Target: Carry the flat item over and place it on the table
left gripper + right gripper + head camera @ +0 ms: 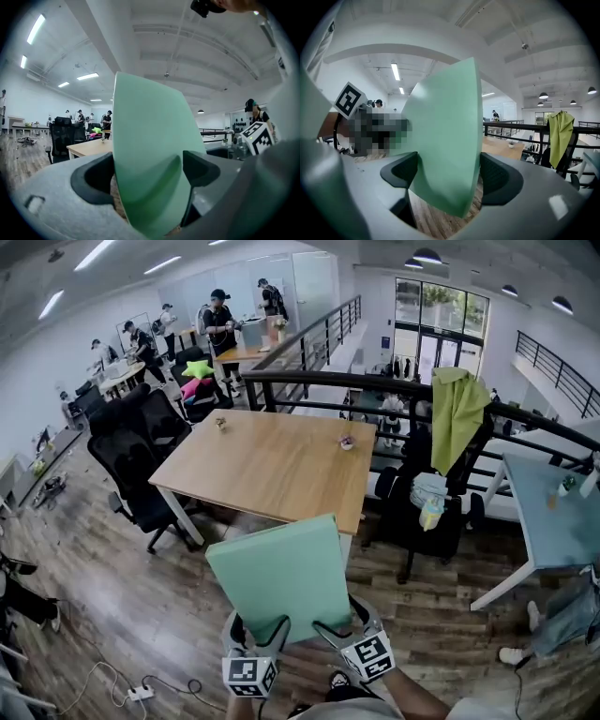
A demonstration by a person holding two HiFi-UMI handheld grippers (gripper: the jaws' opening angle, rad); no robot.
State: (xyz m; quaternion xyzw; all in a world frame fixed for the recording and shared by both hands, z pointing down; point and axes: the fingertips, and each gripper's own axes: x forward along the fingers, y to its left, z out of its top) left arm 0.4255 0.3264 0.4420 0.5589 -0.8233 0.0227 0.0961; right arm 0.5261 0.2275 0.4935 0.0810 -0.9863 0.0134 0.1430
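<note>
The left gripper (258,627) and right gripper (341,622) have their fingers (200,169) spread wide but clamped on the near corners of the thick green flat board (277,570). The board is tilted in the air above the floor (141,615), short of the wooden tabletop (281,465).

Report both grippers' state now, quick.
The left gripper is closed on the green flat panel, holding it up.
The right gripper is closed on the same green flat panel.
</note>
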